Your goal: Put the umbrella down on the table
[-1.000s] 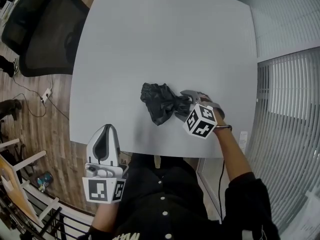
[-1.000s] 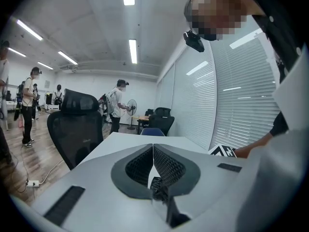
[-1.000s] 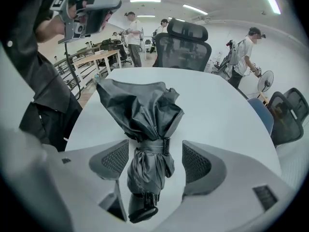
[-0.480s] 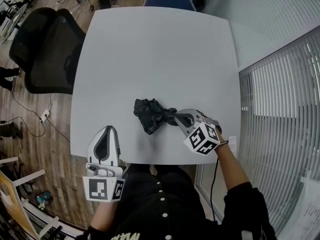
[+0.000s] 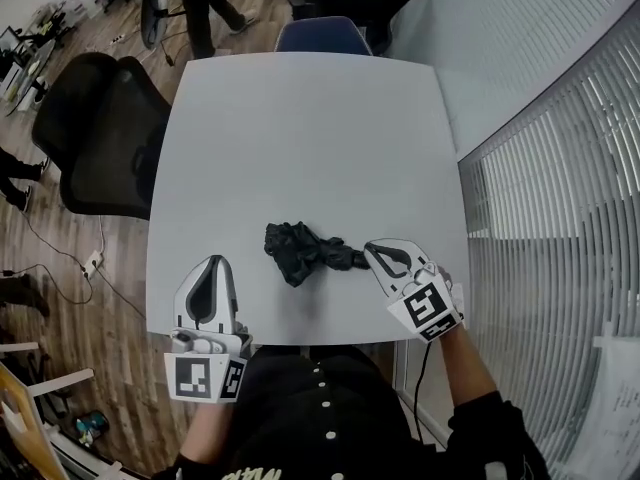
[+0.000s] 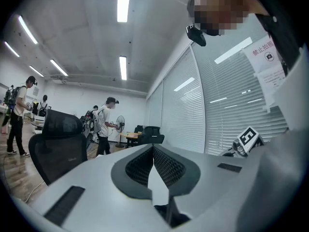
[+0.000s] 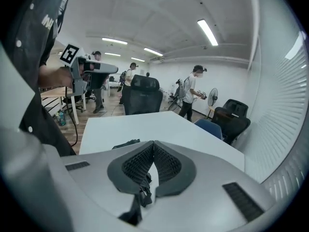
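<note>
The black folded umbrella (image 5: pixel 298 252) is a crumpled bundle over the near part of the white table (image 5: pixel 300 128). My right gripper (image 5: pixel 369 252) is at the bundle's right end, shut on a black strap of the umbrella. In the right gripper view the strap (image 7: pixel 143 193) hangs from between the closed jaws (image 7: pixel 153 144), and the umbrella's fabric (image 7: pixel 126 143) shows beyond them. I cannot tell whether the bundle still rests on the table. My left gripper (image 5: pixel 211 290) hovers at the table's near left edge, shut and empty (image 6: pixel 153 148).
A black office chair (image 5: pixel 100 138) stands left of the table and a blue chair (image 5: pixel 325 33) at its far edge. Window blinds (image 5: pixel 560 218) run along the right. People stand in the room beyond (image 6: pixel 104 124). A cable lies on the wooden floor (image 5: pixel 90 258).
The right gripper has drawn back toward the table's near right corner with the umbrella's end, stretching the bundle out. The head view has risen and shows more of the room. The left gripper keeps its place.
</note>
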`<action>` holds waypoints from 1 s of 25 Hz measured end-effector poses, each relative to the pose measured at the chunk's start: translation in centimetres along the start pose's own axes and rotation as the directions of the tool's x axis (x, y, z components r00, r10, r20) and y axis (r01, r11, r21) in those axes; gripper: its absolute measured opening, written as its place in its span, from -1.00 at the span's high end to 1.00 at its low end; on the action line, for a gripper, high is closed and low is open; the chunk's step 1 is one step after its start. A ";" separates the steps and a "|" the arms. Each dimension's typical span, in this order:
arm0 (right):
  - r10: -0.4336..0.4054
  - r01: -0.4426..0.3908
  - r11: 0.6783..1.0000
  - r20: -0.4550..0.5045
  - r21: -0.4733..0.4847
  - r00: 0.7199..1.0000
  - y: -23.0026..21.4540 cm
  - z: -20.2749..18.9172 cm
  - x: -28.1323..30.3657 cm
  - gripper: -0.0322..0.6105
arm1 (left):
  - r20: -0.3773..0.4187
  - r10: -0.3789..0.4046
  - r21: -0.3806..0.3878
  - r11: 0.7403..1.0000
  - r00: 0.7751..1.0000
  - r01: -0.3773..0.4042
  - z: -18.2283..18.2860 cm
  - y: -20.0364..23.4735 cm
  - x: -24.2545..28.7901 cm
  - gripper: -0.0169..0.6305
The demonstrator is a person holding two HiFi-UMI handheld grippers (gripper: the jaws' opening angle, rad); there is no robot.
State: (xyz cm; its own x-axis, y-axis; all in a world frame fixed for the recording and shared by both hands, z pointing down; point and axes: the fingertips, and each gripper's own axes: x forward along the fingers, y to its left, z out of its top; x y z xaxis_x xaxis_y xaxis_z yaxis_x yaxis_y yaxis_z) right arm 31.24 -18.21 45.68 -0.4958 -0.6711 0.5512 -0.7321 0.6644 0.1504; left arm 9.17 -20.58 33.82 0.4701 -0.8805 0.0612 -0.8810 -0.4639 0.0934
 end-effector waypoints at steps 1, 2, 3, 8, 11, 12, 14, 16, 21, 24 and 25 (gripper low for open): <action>-0.019 0.018 1.000 0.018 0.017 1.000 -0.3 0.5 -0.7 0.81 | 0.006 -0.002 0.002 1.000 1.000 0.002 0.3 0.0 0.0 0.90; -0.038 0.037 0.999 0.037 0.036 0.999 -0.6 1.0 -1.4 0.81 | 0.011 -0.003 0.005 1.000 1.000 0.003 0.5 0.1 -0.1 0.90; -0.060 0.057 0.997 0.056 0.054 0.997 -1.0 1.5 -2.0 0.81 | 0.016 -0.004 0.007 1.000 1.000 0.004 0.7 0.1 -0.1 0.90; -0.193 0.166 0.972 0.163 0.164 0.968 -3.4 3.4 -5.7 0.81 | 0.037 0.001 0.014 1.000 0.999 -0.002 1.5 0.7 -0.7 0.90; -0.263 0.207 0.950 0.242 0.232 0.934 -4.4 4.4 -8.0 0.81 | 0.048 0.005 0.017 1.000 0.999 -0.006 1.9 0.9 -1.1 0.90; -0.279 0.213 0.946 0.274 0.245 0.920 -4.6 5.0 -8.7 0.81 | 0.052 0.006 0.017 1.000 0.999 -0.006 2.0 1.0 -1.1 0.90; -0.313 0.232 0.935 0.322 0.267 0.893 -4.6 6.1 -10.2 0.81 | 0.059 0.008 0.018 1.000 0.998 -0.009 2.3 1.2 -1.3 0.90; -0.352 0.257 0.923 0.357 0.288 0.865 -4.7 7.2 -11.7 0.81 | 0.066 0.012 0.019 1.000 0.998 -0.013 2.6 1.4 -1.5 0.90; -0.446 0.317 0.887 0.439 0.337 0.780 -5.6 9.4 -14.8 0.81 | 0.097 0.016 0.025 1.000 0.995 -0.019 3.7 2.1 -1.9 0.90; -0.524 0.375 0.845 0.453 0.381 0.721 -6.6 10.0 -16.4 0.81 | 0.109 0.027 0.028 0.999 0.994 -0.031 4.1 2.8 -2.2 0.90; -0.550 0.392 0.829 0.452 0.398 0.702 -6.9 10.0 -16.8 0.81 | 0.112 0.032 0.028 0.999 0.993 -0.035 4.2 3.0 -2.4 0.90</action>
State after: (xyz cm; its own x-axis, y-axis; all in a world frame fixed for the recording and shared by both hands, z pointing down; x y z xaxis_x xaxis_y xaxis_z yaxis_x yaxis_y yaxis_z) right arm 40.02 -14.80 27.18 -0.1571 -0.9853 -0.0666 -0.9876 0.1565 0.0140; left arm 5.13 -20.29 29.78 0.4328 -0.9003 -0.0470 -0.8982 -0.4351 0.0636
